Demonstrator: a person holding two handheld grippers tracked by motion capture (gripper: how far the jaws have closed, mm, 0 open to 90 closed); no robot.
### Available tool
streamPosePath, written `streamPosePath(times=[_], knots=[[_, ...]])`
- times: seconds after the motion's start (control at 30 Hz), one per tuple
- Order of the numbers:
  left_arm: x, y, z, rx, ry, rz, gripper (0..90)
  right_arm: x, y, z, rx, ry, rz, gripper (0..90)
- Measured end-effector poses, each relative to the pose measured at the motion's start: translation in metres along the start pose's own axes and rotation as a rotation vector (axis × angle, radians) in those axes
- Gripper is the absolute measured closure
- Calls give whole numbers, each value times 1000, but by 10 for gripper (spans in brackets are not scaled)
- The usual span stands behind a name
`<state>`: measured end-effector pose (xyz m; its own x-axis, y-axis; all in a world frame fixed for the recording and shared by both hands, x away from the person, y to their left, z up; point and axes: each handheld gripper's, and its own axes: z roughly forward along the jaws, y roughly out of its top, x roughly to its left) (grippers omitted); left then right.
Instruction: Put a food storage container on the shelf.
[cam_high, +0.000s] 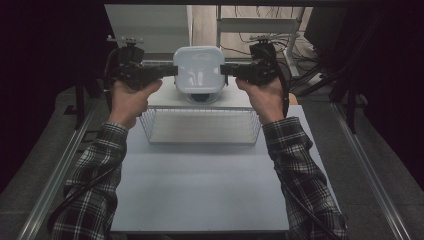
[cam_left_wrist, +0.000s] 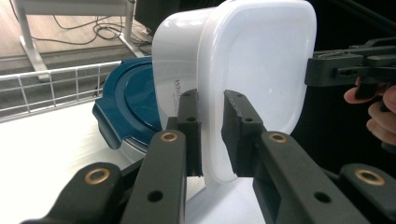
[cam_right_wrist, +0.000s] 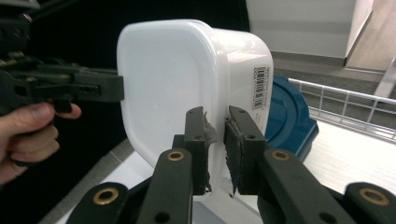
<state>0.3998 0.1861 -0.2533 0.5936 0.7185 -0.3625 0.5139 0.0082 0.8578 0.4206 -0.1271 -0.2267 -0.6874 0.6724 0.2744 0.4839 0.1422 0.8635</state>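
Nearest, a pale grey table (cam_high: 200, 190) is seen, bare at its near end, with plaid sleeves coming in from the bottom edge. Further along, a white wire basket (cam_high: 200, 125) is set on the table; nothing is seen in it. Beyond the basket, a white plastic tub (cam_high: 198, 74) is held in the air, tipped on its side with its open mouth turned toward the person. It is clamped on opposite edges: the left gripper (cam_left_wrist: 212, 133) is closed on one rim and the right gripper (cam_right_wrist: 215, 147) is closed on the other, each with the thin wall pinched between its jaws. Just behind and below the tub, a dark blue lid (cam_left_wrist: 128, 107) is seen lying on a raised white surface. Farthest off, a white desk frame (cam_high: 260, 25) and loose cables on the floor are seen, with dark curtains at both sides.
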Motion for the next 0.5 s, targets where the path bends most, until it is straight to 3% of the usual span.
streamPosePath(times=[0.27, 0.5], knots=[[0, 7, 8, 3, 42, 4, 720, -5, 8, 10, 3, -16, 32, 740], [2, 14, 16, 5, 49, -11, 695, -12, 12, 19, 3, -44, 52, 699]])
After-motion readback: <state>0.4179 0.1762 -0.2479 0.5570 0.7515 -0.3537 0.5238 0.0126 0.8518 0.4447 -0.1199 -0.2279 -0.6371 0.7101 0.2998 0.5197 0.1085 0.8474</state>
